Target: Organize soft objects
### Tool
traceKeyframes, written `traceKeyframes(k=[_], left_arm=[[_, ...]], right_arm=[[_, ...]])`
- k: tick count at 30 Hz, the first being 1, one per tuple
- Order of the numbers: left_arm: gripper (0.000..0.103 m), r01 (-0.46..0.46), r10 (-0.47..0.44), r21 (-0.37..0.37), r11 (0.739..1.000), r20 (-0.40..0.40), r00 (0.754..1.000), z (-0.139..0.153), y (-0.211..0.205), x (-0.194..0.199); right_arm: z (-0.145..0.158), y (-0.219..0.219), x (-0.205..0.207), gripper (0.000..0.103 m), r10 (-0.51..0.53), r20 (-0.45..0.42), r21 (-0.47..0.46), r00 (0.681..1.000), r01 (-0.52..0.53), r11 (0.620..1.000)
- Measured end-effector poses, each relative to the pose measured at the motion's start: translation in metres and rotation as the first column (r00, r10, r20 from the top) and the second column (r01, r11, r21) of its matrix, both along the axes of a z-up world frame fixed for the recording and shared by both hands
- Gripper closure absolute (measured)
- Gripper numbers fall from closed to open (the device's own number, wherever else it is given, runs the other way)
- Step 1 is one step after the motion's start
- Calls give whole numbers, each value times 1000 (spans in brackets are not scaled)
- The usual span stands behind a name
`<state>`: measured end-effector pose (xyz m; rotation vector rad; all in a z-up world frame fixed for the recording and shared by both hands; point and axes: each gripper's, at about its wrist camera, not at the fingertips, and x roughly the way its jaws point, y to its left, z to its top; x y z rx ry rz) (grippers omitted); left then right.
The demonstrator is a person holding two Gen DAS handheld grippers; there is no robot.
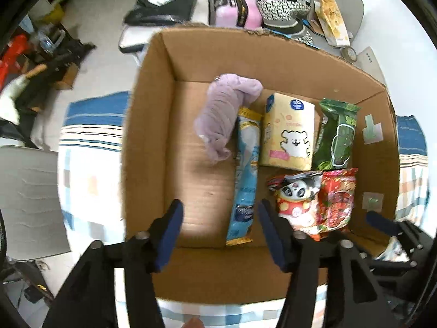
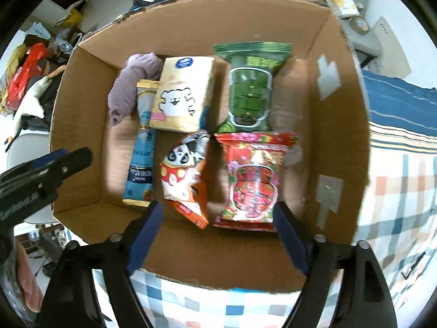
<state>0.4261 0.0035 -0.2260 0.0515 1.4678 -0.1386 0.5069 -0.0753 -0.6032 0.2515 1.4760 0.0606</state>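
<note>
Both of your tools hang spread and empty over the near rim of the open brown cardboard box (image 1: pixel 153 125), which sits on a checked bedcover (image 2: pixel 396 191). The long blue-and-gold soft packet (image 1: pixel 244 175) lies with its long axis running near to far, its near end just ahead and slightly right of your left tool (image 1: pixel 220 235). Your right tool (image 2: pixel 217 232) faces the red foil pouch (image 2: pixel 251 180) instead. For the blue packet, your left side is nearer; the lilac rolled cloth (image 1: pixel 221 114) lies farther back.

Checked bedspread (image 2: pixel 396 205) — pale floor (image 1: pixel 103 27), cluttered.
</note>
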Motion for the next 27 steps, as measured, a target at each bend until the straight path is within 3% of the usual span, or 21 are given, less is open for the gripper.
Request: traceKeyframes(k=[1, 3, 5, 16, 27], left_arm=[[38, -6, 6, 1, 1000, 18, 1000, 3, 0, -2], [21, -14, 14, 7, 1000, 48, 999, 11, 3, -10], [10, -17, 17, 8, 1000, 58, 998, 16, -2, -12], [9, -55, 50, 27, 998, 163, 985, 50, -10, -37], [9, -87, 87, -17, 996, 335, 938, 135, -7, -103]], right_arm=[[3, 0, -3, 10, 0, 4, -11, 1000, 0, 1000], [7, -1, -10, 6, -5, 20, -30, 1000, 5, 1000], [12, -1, -14, 0, -16, 25, -36, 1000, 17, 999], [46, -8, -36, 0, -34, 81, -86, 996, 41, 995], [116, -13, -99, 0, -33, 215, -87, 976, 53, 995]])
